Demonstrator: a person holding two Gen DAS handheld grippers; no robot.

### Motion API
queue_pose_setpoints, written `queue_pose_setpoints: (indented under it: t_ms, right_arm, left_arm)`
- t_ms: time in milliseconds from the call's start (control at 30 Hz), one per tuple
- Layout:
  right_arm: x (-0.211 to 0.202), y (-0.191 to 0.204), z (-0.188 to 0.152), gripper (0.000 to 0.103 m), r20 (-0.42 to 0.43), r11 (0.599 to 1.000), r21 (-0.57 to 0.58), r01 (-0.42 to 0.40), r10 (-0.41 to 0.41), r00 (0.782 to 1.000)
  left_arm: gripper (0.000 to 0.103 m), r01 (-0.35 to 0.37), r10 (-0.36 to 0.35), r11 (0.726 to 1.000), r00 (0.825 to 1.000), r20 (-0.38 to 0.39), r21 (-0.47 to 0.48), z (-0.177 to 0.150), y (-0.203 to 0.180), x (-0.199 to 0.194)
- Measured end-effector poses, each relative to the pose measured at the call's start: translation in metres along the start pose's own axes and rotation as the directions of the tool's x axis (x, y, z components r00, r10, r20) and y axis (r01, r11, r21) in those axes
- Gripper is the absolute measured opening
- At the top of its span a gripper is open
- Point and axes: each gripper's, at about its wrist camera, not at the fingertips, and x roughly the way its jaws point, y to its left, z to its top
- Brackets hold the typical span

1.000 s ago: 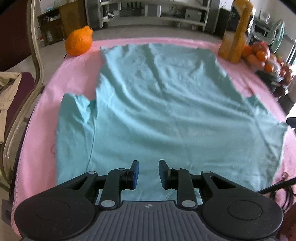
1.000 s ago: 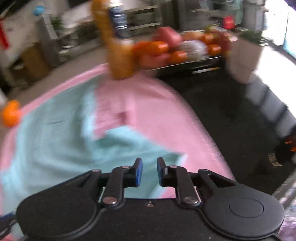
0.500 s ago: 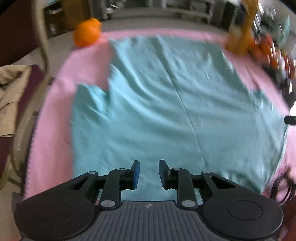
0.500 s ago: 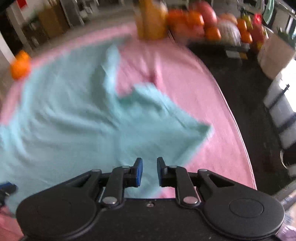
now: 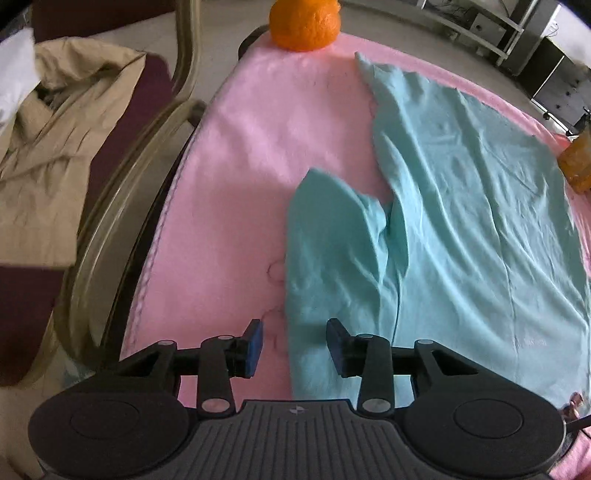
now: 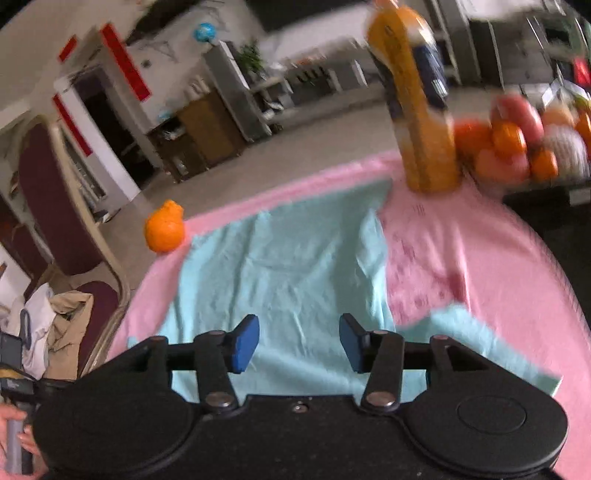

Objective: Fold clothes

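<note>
A pink cloth [image 5: 240,155] covers the table and carries everything else. Spread across it lies a light teal T-shirt [image 5: 461,229], flat with soft wrinkles, its left sleeve [image 5: 328,236] folded slightly against the body and its other sleeve [image 6: 480,343] reaching toward the table's right edge. Beside the table on the left stands a chair [image 5: 122,192] with a maroon seat, and a beige garment [image 5: 55,147] is heaped on it. At the far right corner a tall orange juice carton [image 6: 421,110] stands upright on the cloth, with a pile of fruit [image 6: 517,144] just behind it, blurred. An orange [image 5: 304,22] sits at the far left corner, near the shirt's hem. The left gripper [image 5: 294,341] hangs released above the outer edge of the left sleeve, blue pads [image 5: 254,341] apart, holding nothing. The right gripper [image 6: 298,341] is likewise spread wide over the shirt's body, empty.
</note>
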Motion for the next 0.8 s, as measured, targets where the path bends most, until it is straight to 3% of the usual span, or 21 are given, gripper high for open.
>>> queue_pose_setpoints:
  t_ms: [100, 133, 167, 300, 400, 433, 500, 600, 667, 700, 800]
  right_arm:
    - [0.011, -0.003, -0.004, 0.047, -0.001, 1.0, 0.012, -0.012, 0.012, 1.0]
    - [0.014, -0.004, -0.005, 0.047, -0.001, 1.0, 0.016, -0.016, 0.016, 1.0]
    - [0.018, -0.005, -0.006, 0.047, -0.001, 1.0, 0.02, -0.02, 0.02, 1.0]
    - [0.018, -0.007, -0.006, 0.047, -0.005, 0.999, 0.044, -0.015, 0.016, 1.0]
    - [0.021, -0.012, -0.004, 0.047, -0.017, 0.997, 0.08, -0.01, 0.011, 1.0]
    - [0.022, -0.015, -0.004, 0.047, -0.022, 0.995, 0.095, -0.009, 0.011, 1.0]
    - [0.024, -0.02, -0.005, 0.047, -0.036, 0.992, 0.122, -0.006, 0.011, 0.999]
    - [0.021, -0.025, -0.004, 0.047, -0.03, 0.989, 0.147, -0.014, 0.019, 0.999]
    - [0.019, -0.027, -0.003, 0.047, -0.024, 0.986, 0.162, -0.021, 0.026, 0.999]
    - [0.018, -0.028, -0.003, 0.047, -0.02, 0.985, 0.17, -0.025, 0.029, 0.999]
    - [0.014, -0.032, -0.002, 0.051, -0.011, 0.981, 0.193, -0.036, 0.038, 0.999]
  left_arm:
    - [0.028, -0.021, 0.021, 1.0, 1.0, 0.011, 0.006, 0.002, -0.007, 0.004]
    - [0.008, -0.035, 0.034, 0.999, 0.999, 0.033, 0.016, 0.003, -0.011, 0.001]
    - [0.003, -0.049, 0.048, 0.998, 0.997, 0.055, 0.026, 0.003, -0.015, -0.002]
    - [0.002, -0.132, 0.086, 0.975, 0.966, 0.243, 0.181, -0.005, -0.059, -0.028]
    - [0.004, -0.143, 0.038, 0.933, 0.952, 0.305, 0.33, -0.014, -0.108, -0.031]
    - [0.008, -0.136, 0.02, 0.916, 0.955, 0.296, 0.377, -0.017, -0.124, -0.028]
    - [0.018, -0.087, -0.016, 0.876, 0.978, 0.209, 0.475, -0.025, -0.151, -0.011]
    - [0.021, -0.045, -0.013, 0.859, 0.994, 0.11, 0.511, -0.033, -0.162, -0.001]
    - [0.025, -0.002, -0.065, 0.89, 0.989, 0.132, 0.457, -0.028, -0.147, -0.021]
    - [0.034, 0.031, -0.102, 0.913, 0.983, 0.155, 0.407, -0.023, -0.135, -0.033]
    - [0.037, 0.136, -0.179, 0.972, 0.958, 0.225, 0.194, -0.004, -0.085, -0.056]
